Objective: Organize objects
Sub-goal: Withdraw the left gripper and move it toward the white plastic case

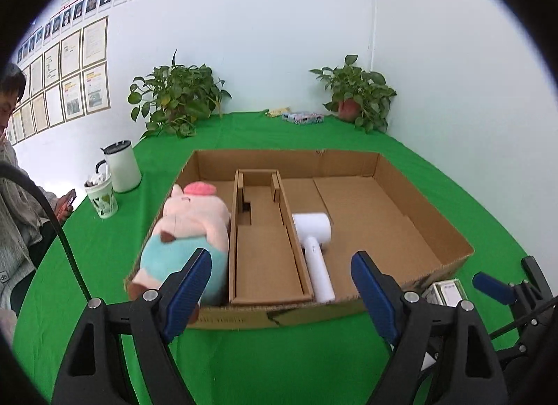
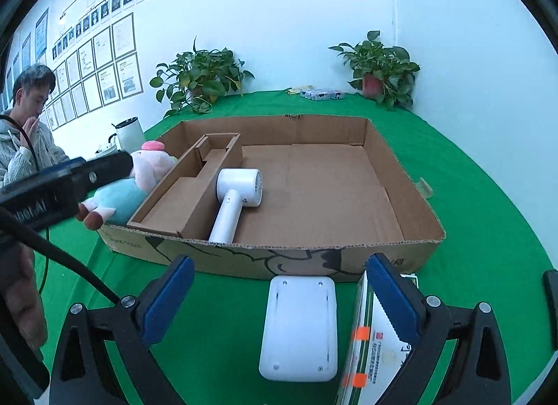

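A shallow cardboard box (image 1: 429, 213) (image 2: 394, 244) lies on the green cloth. A pink and blue plush pig (image 1: 188, 227) (image 2: 139, 178) lies in its left compartment. A white hair dryer (image 1: 315, 241) (image 2: 237, 195) lies beside the narrow cardboard insert (image 1: 265, 258). My left gripper (image 1: 279, 286) is open and empty just in front of the box's near wall. My right gripper (image 2: 279, 290) is open over a flat white device (image 2: 300, 328) on the cloth. A white and green carton (image 2: 369, 345) lies beside its right finger.
Two potted plants (image 1: 178, 98) (image 1: 359, 94) stand at the back by the wall. A white mug (image 1: 122, 167) and a small cup (image 1: 101, 195) stand at the left. A patterned packet (image 1: 303, 117) lies at the back. A seated person (image 2: 28, 126) is at the left.
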### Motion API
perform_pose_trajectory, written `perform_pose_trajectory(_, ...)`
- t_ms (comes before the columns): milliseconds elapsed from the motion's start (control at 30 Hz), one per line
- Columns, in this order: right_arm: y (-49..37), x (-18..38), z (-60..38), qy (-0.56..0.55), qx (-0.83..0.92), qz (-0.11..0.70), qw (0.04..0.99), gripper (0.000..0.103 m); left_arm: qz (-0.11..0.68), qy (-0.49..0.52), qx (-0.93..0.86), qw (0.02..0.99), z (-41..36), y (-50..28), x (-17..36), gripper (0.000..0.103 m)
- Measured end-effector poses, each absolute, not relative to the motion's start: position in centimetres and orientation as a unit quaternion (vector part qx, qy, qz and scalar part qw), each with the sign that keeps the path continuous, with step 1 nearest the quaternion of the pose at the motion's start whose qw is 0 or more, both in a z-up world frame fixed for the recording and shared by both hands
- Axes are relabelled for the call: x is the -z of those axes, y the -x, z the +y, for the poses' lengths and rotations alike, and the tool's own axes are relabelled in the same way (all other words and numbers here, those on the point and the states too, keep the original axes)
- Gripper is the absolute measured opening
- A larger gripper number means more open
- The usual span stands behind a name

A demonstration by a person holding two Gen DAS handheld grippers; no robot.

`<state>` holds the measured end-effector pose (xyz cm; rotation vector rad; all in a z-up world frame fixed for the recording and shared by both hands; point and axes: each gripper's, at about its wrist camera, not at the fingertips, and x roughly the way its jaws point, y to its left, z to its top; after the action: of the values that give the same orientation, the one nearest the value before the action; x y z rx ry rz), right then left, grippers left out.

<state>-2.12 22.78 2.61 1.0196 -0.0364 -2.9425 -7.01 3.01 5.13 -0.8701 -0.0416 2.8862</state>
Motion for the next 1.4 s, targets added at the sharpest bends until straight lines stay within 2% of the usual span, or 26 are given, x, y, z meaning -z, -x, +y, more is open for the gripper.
perform_pose_trajectory(367, 0.4, -2.4, 22.6, -0.328, 0.944, -0.006, 0.024, 0.100, -0.017, 0.309, -0.949, 0.064, 3.1, 4.8, -3.8, 0.081)
perform_pose_trajectory(600, -0.3, -2.4, 22.7, -0.330, 0.944, -0.004, 0.018, 0.100, -0.011, 0.321, -0.944, 0.071, 3.5, 4.5, -3.4, 0.066)
perform_pose_trajectory(700, -0.7, -2.2, 22.7, -0.333, 0.943, -0.002, 0.017, 0.100, -0.012, 0.327, -0.942, 0.075, 3.6, 4.5, -3.1, 0.057)
perform_pose_trajectory(767, -0.7, -2.2, 22.6, -0.335, 0.942, 0.002, 0.015, 0.100, -0.005, 0.333, -0.940, 0.073, 3.8, 4.6, -2.9, 0.028)
perform_pose_trajectory(833, -0.8, -2.2, 22.5, -0.335, 0.942, 0.004, 0.014, 0.100, 0.002, 0.342, -0.937, 0.075, 3.9, 4.7, -2.6, 0.014)
perform_pose_trajectory(867, -0.8, -2.2, 22.5, -0.336, 0.942, 0.003, 0.014, 0.100, 0.002, 0.344, -0.936, 0.075, 3.9, 4.7, -2.5, 0.012)
perform_pose_trajectory(933, -0.8, -2.1, 22.5, -0.336, 0.942, 0.003, 0.016, 0.100, -0.001, 0.346, -0.935, 0.076, 3.9, 4.8, -2.4, 0.012)
perform_pose_trajectory(1000, -0.9, -2.0, 22.4, -0.336, 0.942, 0.005, 0.015, 0.100, -0.004, 0.347, -0.935, 0.072, 3.8, 4.7, -2.5, 0.019)
perform_pose_trajectory(1067, -0.9, -1.7, 22.2, -0.341, 0.940, 0.014, 0.011, 0.100, -0.010, 0.346, -0.935, 0.074, 3.6, 4.6, -2.5, 0.053)
perform_pose_trajectory(1133, -0.9, -1.4, 22.0, -0.344, 0.939, 0.018, 0.014, 0.100, -0.020, 0.339, -0.937, 0.075, 3.4, 4.4, -2.6, 0.068)
perform_pose_trajectory(1300, -0.9, -0.4, 21.8, -0.354, 0.935, 0.013, 0.029, 0.100, -0.020, 0.348, -0.934, 0.072, 3.1, 4.6, -2.3, 0.069)
perform_pose_trajectory(1400, -1.0, 0.5, 20.8, -0.363, 0.929, 0.015, 0.071, 0.100, -0.026, 0.357, -0.931, 0.075, 2.9, 4.8, -1.9, 0.069)
